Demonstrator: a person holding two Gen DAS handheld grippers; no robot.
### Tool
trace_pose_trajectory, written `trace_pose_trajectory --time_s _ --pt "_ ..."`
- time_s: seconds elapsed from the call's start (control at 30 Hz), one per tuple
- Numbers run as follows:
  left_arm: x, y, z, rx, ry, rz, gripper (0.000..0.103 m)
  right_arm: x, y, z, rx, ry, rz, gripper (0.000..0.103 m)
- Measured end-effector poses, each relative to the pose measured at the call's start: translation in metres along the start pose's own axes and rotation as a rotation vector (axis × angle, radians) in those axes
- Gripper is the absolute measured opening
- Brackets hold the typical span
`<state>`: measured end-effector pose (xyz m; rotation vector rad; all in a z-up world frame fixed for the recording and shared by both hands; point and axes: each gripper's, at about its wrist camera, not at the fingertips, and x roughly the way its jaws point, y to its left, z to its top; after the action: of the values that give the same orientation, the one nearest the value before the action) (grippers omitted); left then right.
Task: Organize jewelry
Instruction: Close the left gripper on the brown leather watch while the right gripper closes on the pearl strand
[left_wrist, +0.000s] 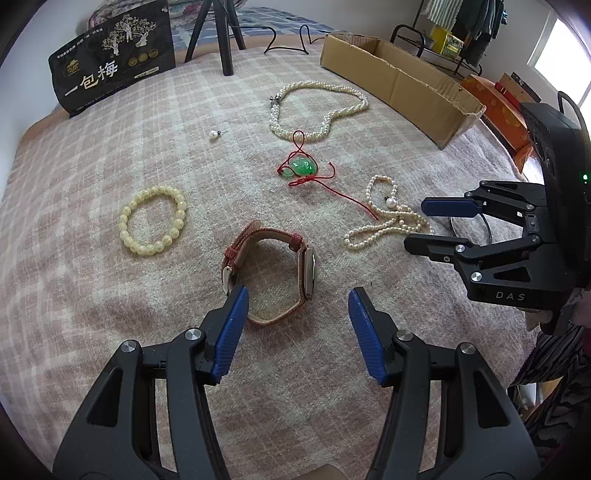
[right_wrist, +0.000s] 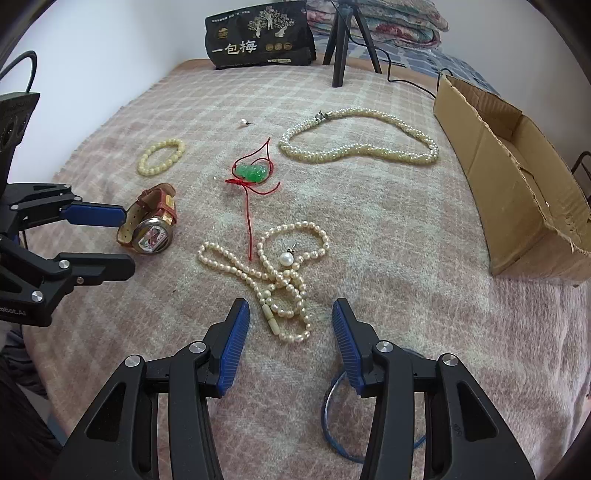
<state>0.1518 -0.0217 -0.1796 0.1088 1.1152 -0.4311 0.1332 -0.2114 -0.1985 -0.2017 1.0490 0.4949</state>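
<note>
Seven jewelry pieces lie loose on the plaid blanket (left_wrist: 92, 295), none yet in the cardboard box (right_wrist: 517, 192), so we judge the sorting has barely begun. Nearest our left gripper (left_wrist: 298, 295) is the watch (left_wrist: 273, 269), standing on edge with its red strap looped, which leaves the strap raised and easy to pinch; our left pad sits just beside the strap's near end, and the jaws are about half spread with nothing pressed between them. Our right gripper (right_wrist: 291, 306) is lined up on the tangled pearl strand (right_wrist: 273, 273), whose lowest loop lies between the blue pads but untouched, jaws also roughly half apart; we read this narrower gap as set for a thin strand. A single pearl stud (right_wrist: 286, 258) rests on top of that tangle and may slide off if the strand is lifted. Further out, the jade pendant (right_wrist: 253, 172) on red cord lies mid-blanket, its cord trailing toward the strand, so snagging is a risk. The yellow bead bracelet (left_wrist: 152, 220) lies to the left, well apart. The thick pearl necklace (right_wrist: 362, 147) lies nearest the box. A second pearl stud (left_wrist: 214, 134) sits alone, far back. Behind stand a black snack bag (right_wrist: 258, 37) and a tripod (right_wrist: 341, 44).
</note>
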Motion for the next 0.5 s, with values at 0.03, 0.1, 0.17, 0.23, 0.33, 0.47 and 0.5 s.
trace_pose_trajectory --time_s 0.03,0.1,0.17,0.23,0.33,0.47,0.5 --pt "0.002 -0.001 0.001 0.003 0.002 -0.002 0.058 0.000 0.001 0.000 -0.010 -0.005 -0.003 0.046" --pt "0.006 -0.002 0.002 0.003 0.012 -0.006 0.054 0.001 0.003 0.001 -0.037 -0.009 -0.013 0.046" --pt "0.012 -0.002 0.003 0.003 0.031 -0.009 0.049 0.003 0.006 0.002 -0.053 -0.011 -0.013 0.046" --pt "0.015 -0.002 0.003 0.005 0.039 -0.009 0.046 0.004 0.006 0.001 -0.058 -0.013 -0.010 0.045" --pt "0.016 -0.002 0.003 -0.003 0.042 -0.020 0.041 0.004 0.005 0.001 -0.053 -0.018 0.006 0.039" --pt "0.020 -0.002 0.002 0.000 0.055 -0.022 0.031 0.005 0.006 0.002 -0.056 -0.018 0.025 0.024" --pt "0.020 -0.003 0.002 -0.001 0.058 -0.022 0.029 0.005 0.007 0.002 -0.059 -0.017 0.025 0.023"
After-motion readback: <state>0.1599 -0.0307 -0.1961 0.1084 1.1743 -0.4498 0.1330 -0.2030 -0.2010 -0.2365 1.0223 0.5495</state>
